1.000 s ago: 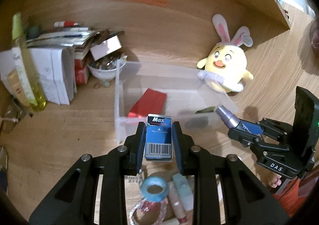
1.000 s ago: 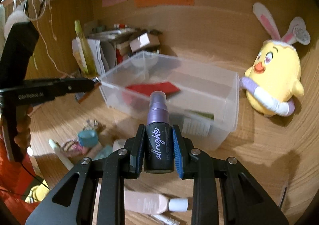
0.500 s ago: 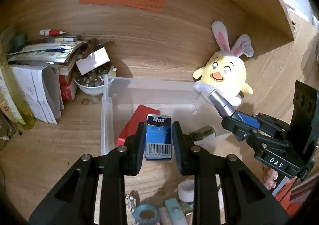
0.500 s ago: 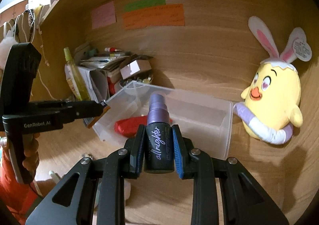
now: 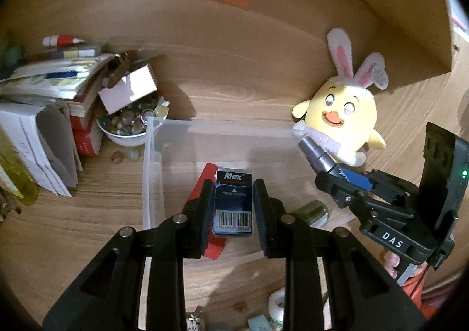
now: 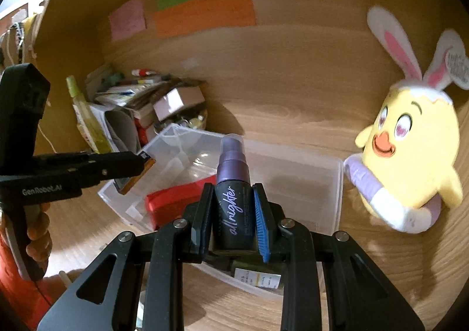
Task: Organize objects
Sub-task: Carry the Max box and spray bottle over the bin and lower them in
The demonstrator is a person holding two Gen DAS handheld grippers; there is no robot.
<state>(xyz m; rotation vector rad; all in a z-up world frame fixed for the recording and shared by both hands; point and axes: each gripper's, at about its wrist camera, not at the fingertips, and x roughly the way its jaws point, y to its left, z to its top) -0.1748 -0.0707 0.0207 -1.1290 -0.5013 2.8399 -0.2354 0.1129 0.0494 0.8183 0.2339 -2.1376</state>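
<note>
Left gripper (image 5: 233,208) clamps the small blue Max staple box (image 5: 233,204), right gripper (image 6: 233,212) pinches the dark purple-capped spray bottle (image 6: 233,193). Both hang over the clear plastic bin (image 5: 152,184), red flat packet (image 6: 176,202) lying inside, yellow bunny-eared plush (image 5: 341,114) far right.

surface (image 5: 96,213): light wood grain
centre: clear plastic bin (image 5: 151,184)
left: book stack (image 5: 52,87), white bowl of stones (image 5: 126,137)
right: yellow plush chick (image 5: 343,117) beside the bin

Home desk nook: plush chick (image 5: 340,114), book stack (image 5: 58,87), sticky notes (image 6: 202,13).
</note>
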